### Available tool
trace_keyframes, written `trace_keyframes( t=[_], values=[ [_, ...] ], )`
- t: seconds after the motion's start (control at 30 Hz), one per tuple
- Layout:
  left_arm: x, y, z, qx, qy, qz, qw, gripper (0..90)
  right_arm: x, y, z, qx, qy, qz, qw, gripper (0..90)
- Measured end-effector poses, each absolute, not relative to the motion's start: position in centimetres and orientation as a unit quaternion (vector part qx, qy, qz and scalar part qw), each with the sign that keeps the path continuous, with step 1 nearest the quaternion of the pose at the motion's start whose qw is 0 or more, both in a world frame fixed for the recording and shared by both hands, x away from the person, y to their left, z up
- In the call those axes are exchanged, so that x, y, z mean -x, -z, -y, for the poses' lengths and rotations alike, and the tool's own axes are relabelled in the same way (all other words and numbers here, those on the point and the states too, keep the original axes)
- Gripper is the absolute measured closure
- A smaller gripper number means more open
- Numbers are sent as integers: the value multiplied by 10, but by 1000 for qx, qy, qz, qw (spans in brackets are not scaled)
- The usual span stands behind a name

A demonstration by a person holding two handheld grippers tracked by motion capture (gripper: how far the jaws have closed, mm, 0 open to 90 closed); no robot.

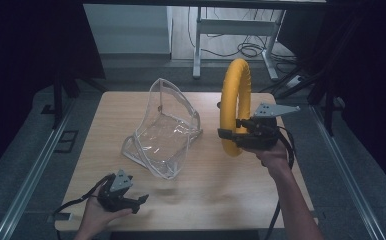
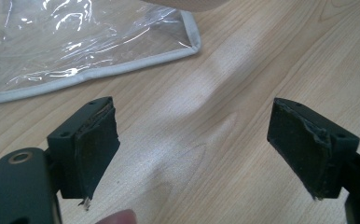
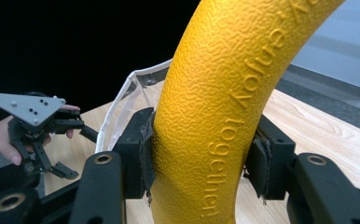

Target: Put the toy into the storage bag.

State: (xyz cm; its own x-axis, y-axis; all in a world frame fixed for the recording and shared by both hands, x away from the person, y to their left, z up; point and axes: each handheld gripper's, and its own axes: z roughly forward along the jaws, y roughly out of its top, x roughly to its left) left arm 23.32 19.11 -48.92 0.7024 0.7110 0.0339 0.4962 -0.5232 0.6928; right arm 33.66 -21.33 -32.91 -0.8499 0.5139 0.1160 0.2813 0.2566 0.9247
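Yellow and pebbly-skinned, the foam ring (image 1: 235, 105) stands upright on its edge above the right half of the wooden table (image 1: 206, 185), pinched at its lower curve by the right gripper (image 1: 231, 134). In the right gripper view both black pads (image 3: 143, 154) press hard into the ring's sides, and raised lettering runs along the foam; the top of the ring is cut off by the frame's edge there. The person's right hand (image 1: 271, 152) grips from beneath, forearm reaching up from the near edge of the table, with the grey three-cornered plate on top. The left gripper (image 1: 142, 201) rests low near the table's front left corner, held in the left hand (image 1: 98, 212); its jaws are spread wide, with bare wood between them, touching nothing. A clear plastic bag (image 1: 163, 130) with pale grey piping sits open near the middle of the table, between the two grippers and apart from both; its corner shows just beyond the left gripper's jaws in the left gripper view. Whether the ring's bottom rests on the table or hangs just above it is hard to make out from the high view.
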Motion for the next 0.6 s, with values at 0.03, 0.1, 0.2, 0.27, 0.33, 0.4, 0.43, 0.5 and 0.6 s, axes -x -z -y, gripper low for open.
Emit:
trace_keyframes(
  t=[0.03,0.1,0.2,0.27,0.33,0.4,0.43,0.5,0.6],
  values=[
    [-233,489,-191,-859,-158,-352,338,161,-337,328,213,-252,-555,-786,105,487],
    [-233,490,-191,-860,-157,-351,337,161,-336,327,211,-250,-557,-785,104,487],
    [-233,490,-190,-860,-158,-350,336,161,-335,324,209,-246,-560,-784,104,487],
    [-233,490,-190,-860,-158,-350,337,161,-335,323,207,-243,-561,-784,104,487],
    [-233,490,-190,-859,-158,-351,337,161,-334,322,206,-241,-562,-784,102,487],
    [-233,490,-190,-860,-158,-351,336,161,-334,321,204,-240,-565,-783,102,487],
    [-233,491,-190,-860,-157,-351,336,161,-334,320,204,-239,-565,-783,102,487],
    [-234,491,-189,-860,-157,-351,336,160,-334,320,202,-238,-566,-783,101,486],
    [-234,491,-189,-860,-156,-350,335,161,-335,319,200,-237,-568,-782,99,486]
  ],
)
